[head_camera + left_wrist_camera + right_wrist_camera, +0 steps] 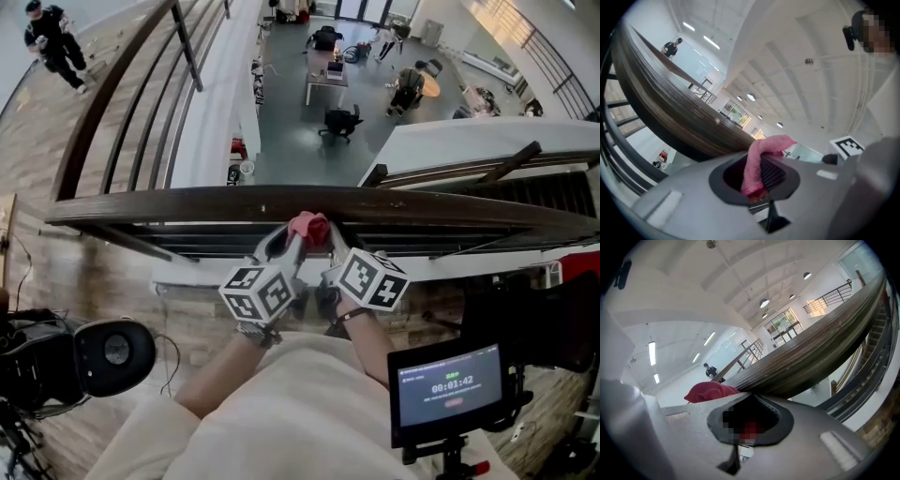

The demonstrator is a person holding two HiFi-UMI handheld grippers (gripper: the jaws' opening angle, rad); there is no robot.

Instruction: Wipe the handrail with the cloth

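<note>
I stand on a wood-floored gallery above an open hall of desks and chairs, with a person [52, 37] walking at the upper left of the frame. The dark handrail [187, 203] runs across the middle. Just left of centre my left gripper [292, 244] has its fingers clamped on a fold of the pink cloth [309, 227], which drapes out over one pad [771, 171]. The cloth is bunched at the rail's near edge, between my two grippers. My right gripper [332, 246] looks closed on the cloth as well, with red showing in its gap. A screen [450, 386] glows at lower right. My worry is that the cloth is wadded, so little of it would meet the wood. If either thin pinch slips during a stroke, the cloth could drop past the rail into the hall below.
</note>
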